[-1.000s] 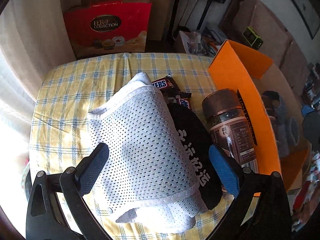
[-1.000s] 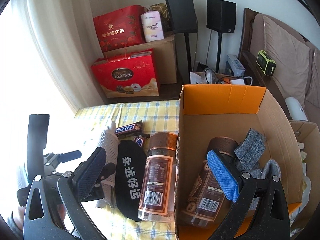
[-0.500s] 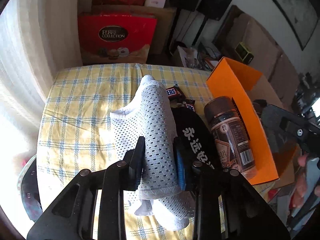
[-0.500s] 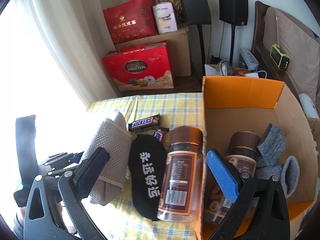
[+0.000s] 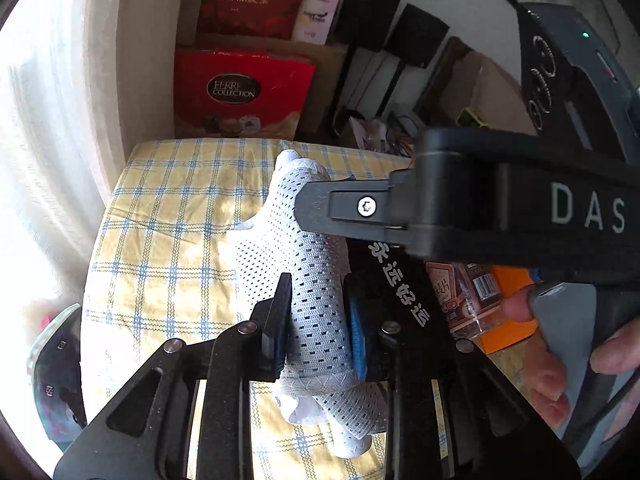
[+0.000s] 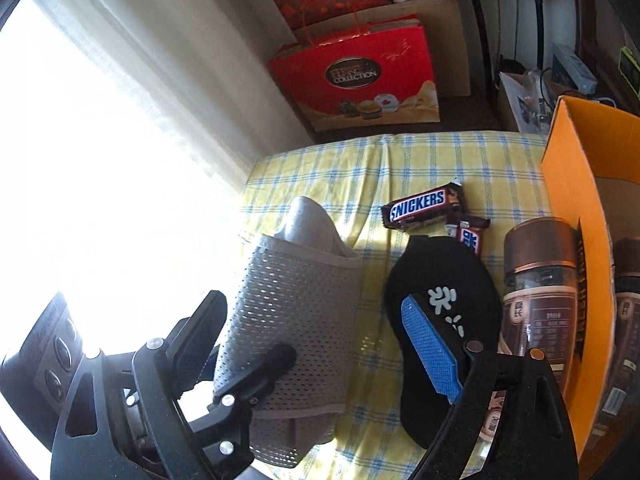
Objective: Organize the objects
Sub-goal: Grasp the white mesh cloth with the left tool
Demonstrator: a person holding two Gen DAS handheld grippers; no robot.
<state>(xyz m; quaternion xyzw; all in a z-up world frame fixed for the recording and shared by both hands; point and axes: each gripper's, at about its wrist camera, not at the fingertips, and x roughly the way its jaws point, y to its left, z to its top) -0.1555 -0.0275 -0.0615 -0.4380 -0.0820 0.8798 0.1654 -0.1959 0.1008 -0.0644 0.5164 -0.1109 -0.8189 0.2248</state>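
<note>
Left tool [image 5: 316, 320] is clamped on the white mesh sock [image 5: 316, 264], pads pressing both sides of the bunched fabric, sock trailing away over the yellow checked cloth [image 5: 168, 216] on the worktop. Right tool [image 6: 352, 344] is over the same spot, jaws wide but closing; its blue pad [image 6: 430, 350] sits over the black sock [image 6: 444, 280] with white characters, its dark finger by the mesh sock, and neither pad is pressing on anything. That black sock lies flat just beside the mesh one. Behind it are two Snickers bars [image 6: 424, 208], and to its right a coffee jar [image 6: 538, 276] stands against the orange cardboard box [image 6: 576, 184]. A second jar [image 6: 626, 304] is inside the box. A person's fingers [image 5: 560, 364] grip the right tool's handle.
</note>
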